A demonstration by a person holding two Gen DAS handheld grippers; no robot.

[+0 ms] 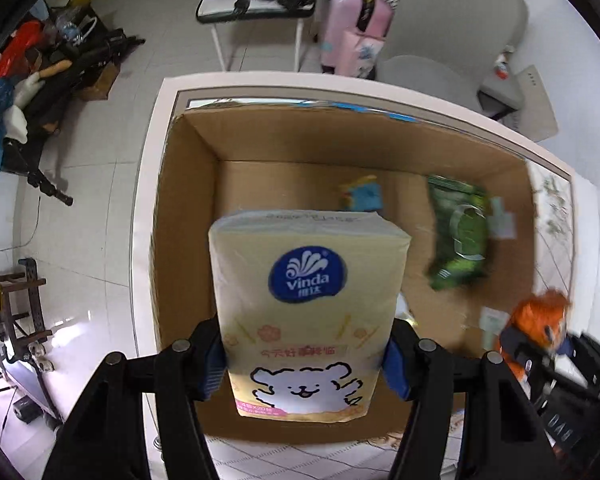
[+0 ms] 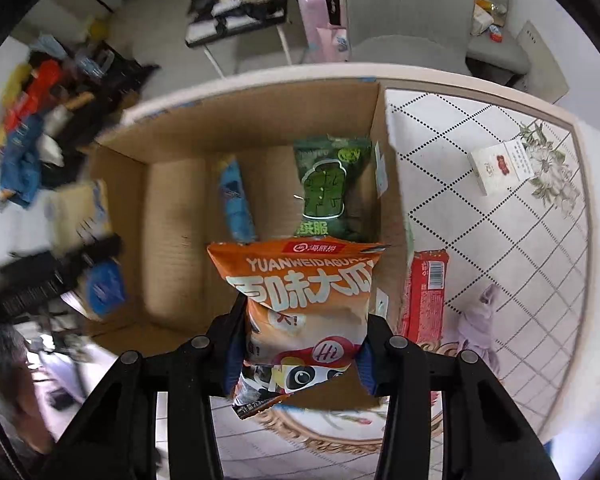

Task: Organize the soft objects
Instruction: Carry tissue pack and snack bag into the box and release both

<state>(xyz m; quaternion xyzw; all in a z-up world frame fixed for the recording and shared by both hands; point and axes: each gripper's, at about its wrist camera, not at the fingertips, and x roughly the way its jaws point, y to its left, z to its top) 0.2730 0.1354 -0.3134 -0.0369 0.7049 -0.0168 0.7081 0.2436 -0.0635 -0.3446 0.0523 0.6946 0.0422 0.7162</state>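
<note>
A: What do your tongs hold?
B: Your left gripper (image 1: 305, 364) clamps a yellow tissue pack (image 1: 306, 312) — your right gripper (image 2: 300, 354) pinches an orange snack bag (image 2: 304, 308), both above the cardboard box (image 2: 172, 236).

The left gripper (image 1: 304, 360) is seen from its own wrist camera with both black arms reaching forward and the blue-padded jaws pressed against the two sides of a yellow tissue pack (image 1: 306, 312), which is held upright between them. The right gripper (image 2: 300, 354) is posed alike (its blue pads partly hidden), the jaws closed on the lower part of an orange snack bag (image 2: 304, 308). In the left view, the right gripper is glimpsed, blurred, at the near right.
</note>
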